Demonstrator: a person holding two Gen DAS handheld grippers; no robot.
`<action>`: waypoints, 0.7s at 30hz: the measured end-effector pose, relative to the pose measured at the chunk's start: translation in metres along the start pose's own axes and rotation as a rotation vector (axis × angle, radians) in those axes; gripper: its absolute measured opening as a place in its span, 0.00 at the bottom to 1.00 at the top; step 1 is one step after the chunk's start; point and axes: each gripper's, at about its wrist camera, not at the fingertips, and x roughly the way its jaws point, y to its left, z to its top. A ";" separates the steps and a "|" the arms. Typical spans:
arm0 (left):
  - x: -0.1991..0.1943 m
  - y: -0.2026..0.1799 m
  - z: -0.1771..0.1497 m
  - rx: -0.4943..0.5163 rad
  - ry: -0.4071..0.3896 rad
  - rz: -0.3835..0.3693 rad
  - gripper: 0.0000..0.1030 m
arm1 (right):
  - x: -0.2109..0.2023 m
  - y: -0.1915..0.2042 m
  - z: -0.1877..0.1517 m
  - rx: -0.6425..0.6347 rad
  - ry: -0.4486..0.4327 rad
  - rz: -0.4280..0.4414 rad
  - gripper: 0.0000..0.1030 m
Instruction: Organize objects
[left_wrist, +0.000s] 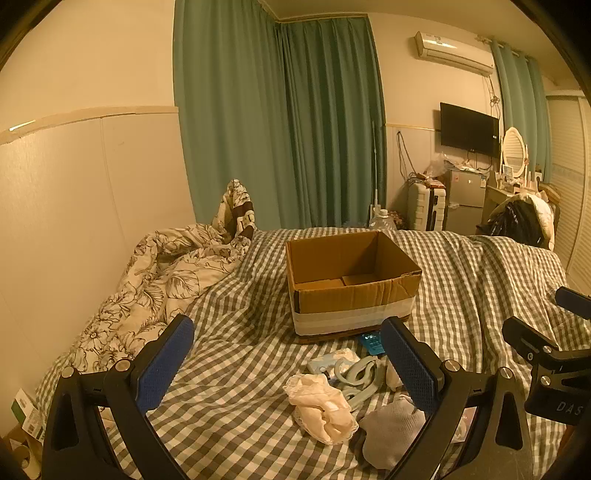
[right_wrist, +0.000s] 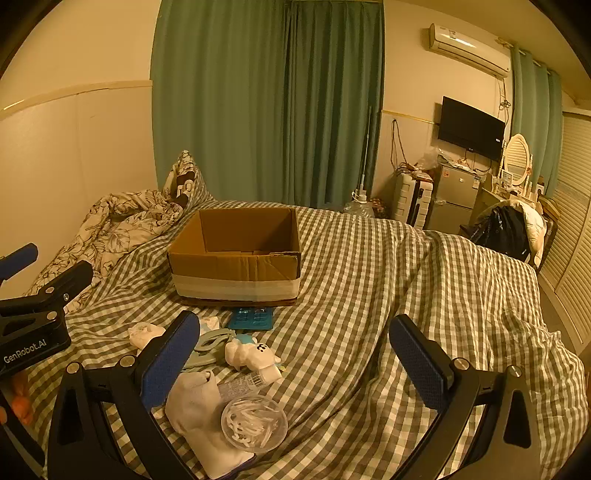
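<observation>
Now, through the left wrist camera: the left hand-held gripper (left_wrist: 288, 363) hangs over the bed (left_wrist: 236, 369) with its two blue pads spread wide apart and nothing between them. One open cardboard box (left_wrist: 351, 280) sits on the checked cover straight ahead, white tape banding its base. Just in front of it lies the clutter: one teal packet (left_wrist: 371, 341) touching the box's foot, one pale blue-grey scissors (left_wrist: 356, 374), one cream lace cloth (left_wrist: 321, 408), one grey sock (left_wrist: 393, 430) nearest the camera. At the far right edge, the right hand-held gripper (left_wrist: 543, 332) pokes in. One floral quilt (left_wrist: 166, 273) is bunched against the left wall, green curtains (left_wrist: 280, 122) hang behind, and one air conditioner (left_wrist: 453, 53) and one television (left_wrist: 468, 129) are up on the right wall.

Over to the right wrist camera: the right hand-held gripper (right_wrist: 295, 360) is likewise parted wide, holding nothing. Same single box (right_wrist: 236, 254), further left here. The pile sits low and left: one teal packet (right_wrist: 252, 319), one white plush toy (right_wrist: 253, 356), one white sock (right_wrist: 199, 413), and one clear round tub of white sticks (right_wrist: 254, 422) resting on that sock. The scissors (right_wrist: 208, 345) peek out beside the left pad. To the right, the checked bedcover (right_wrist: 424, 295) runs off in ripples. Curtains (right_wrist: 266, 99), television (right_wrist: 471, 127), air conditioner (right_wrist: 469, 50) and one small fridge (right_wrist: 456, 197) fill the back.
</observation>
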 end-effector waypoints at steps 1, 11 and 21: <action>0.000 0.000 0.000 0.001 -0.001 0.001 1.00 | -0.001 0.000 0.000 -0.001 -0.001 0.002 1.00; 0.001 0.003 0.000 -0.002 0.003 0.005 1.00 | -0.001 0.004 0.000 -0.007 0.003 0.007 1.00; 0.000 0.003 0.000 0.001 0.003 0.009 1.00 | 0.000 0.007 0.000 -0.010 0.010 0.009 1.00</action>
